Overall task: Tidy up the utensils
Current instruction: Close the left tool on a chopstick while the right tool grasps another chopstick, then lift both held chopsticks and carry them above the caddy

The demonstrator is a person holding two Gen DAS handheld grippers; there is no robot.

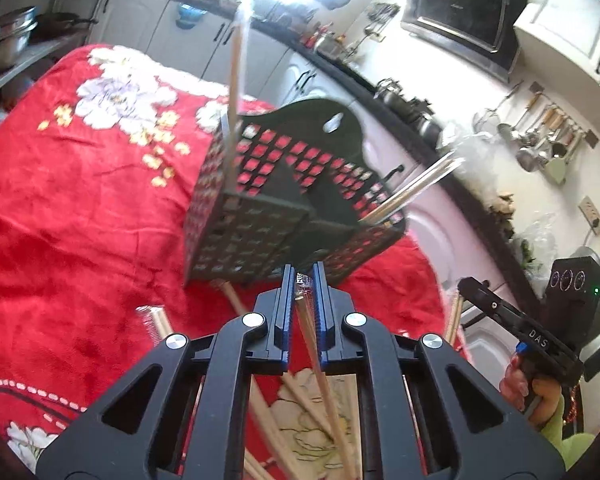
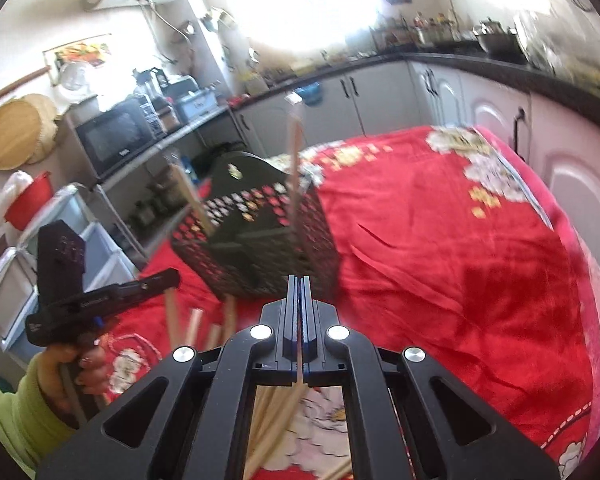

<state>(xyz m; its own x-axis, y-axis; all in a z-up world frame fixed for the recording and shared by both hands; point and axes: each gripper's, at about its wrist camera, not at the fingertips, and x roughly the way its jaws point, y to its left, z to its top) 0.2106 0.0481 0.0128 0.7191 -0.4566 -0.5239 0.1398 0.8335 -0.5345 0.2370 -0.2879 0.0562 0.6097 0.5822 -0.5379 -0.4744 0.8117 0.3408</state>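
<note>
A black perforated utensil basket (image 1: pixel 284 208) stands on the red flowered cloth; it also shows in the right wrist view (image 2: pixel 260 240). Chopsticks (image 1: pixel 234 92) stand in its left compartment and more (image 1: pixel 412 188) lean out of its right side. My left gripper (image 1: pixel 303 280) is shut on a wrapped pair of chopsticks (image 1: pixel 314 344), just short of the basket's front. My right gripper (image 2: pixel 300 284) is shut on a thin wooden chopstick (image 2: pixel 299 364), close to the basket's near corner. Several loose chopsticks (image 2: pixel 192 328) lie on the cloth below both grippers.
The red cloth (image 1: pixel 68 208) covers a table, with kitchen cabinets and a dark counter (image 1: pixel 340 64) behind. A microwave (image 2: pixel 116 136) and storage drawers (image 2: pixel 16 276) stand at the left in the right wrist view. The other hand-held gripper (image 1: pixel 512 320) appears at the right.
</note>
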